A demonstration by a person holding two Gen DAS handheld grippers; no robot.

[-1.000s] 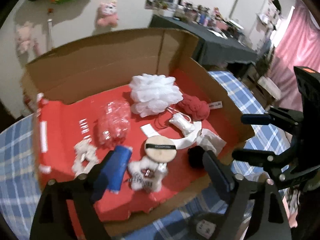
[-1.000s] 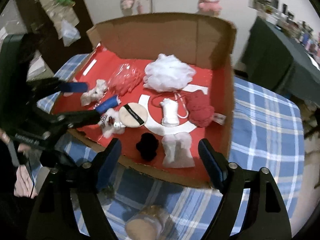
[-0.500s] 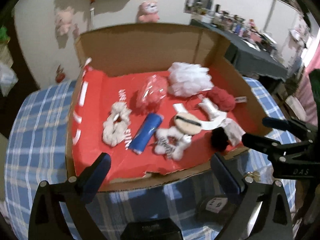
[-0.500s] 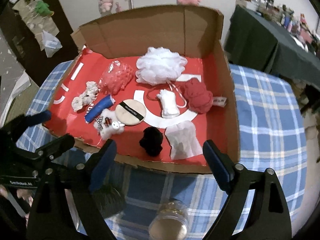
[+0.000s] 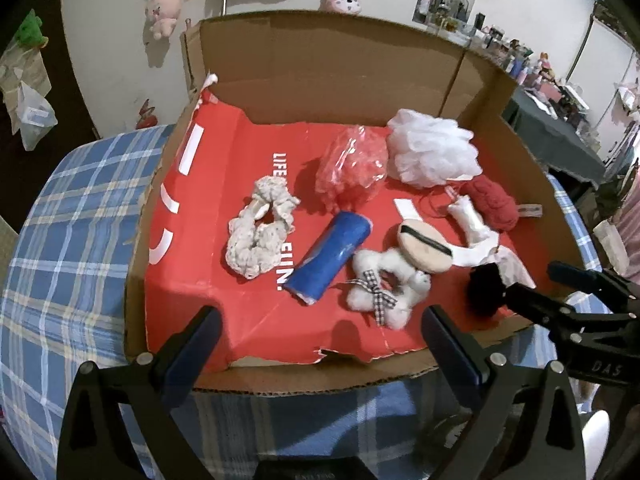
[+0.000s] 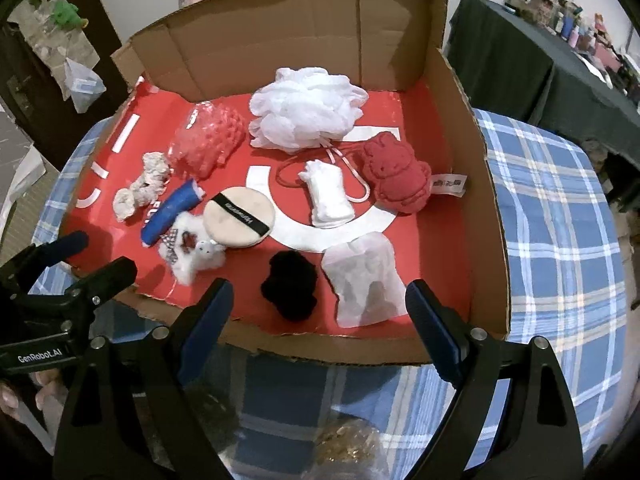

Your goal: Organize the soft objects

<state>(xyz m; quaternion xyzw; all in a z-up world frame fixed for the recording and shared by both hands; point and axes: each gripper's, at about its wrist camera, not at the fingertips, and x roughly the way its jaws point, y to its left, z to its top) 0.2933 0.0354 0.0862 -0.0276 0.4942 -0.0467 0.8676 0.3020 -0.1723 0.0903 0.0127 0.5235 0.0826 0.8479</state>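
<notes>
Honestly I've barely started. Both grippers hang over the near edge of the cardboard box (image 6: 460, 120), left gripper (image 5: 320, 344) and right gripper (image 6: 320, 312) spread wide with nothing between the pads. The soft stuff sits loose on the red liner: white loofah (image 6: 304, 114), red plush (image 6: 396, 180), blue roll (image 5: 330, 256), black pom (image 6: 290, 284). Nothing looks sorted yet.

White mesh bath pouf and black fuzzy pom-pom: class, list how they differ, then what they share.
The white mesh bath pouf is pale, ruffled netting; the black fuzzy pom-pom is dark and furry. The pouf looks much bigger. The pouf lies by the back wall, the pom-pom near the front edge. Both lie loose in the cardboard box.
</notes>
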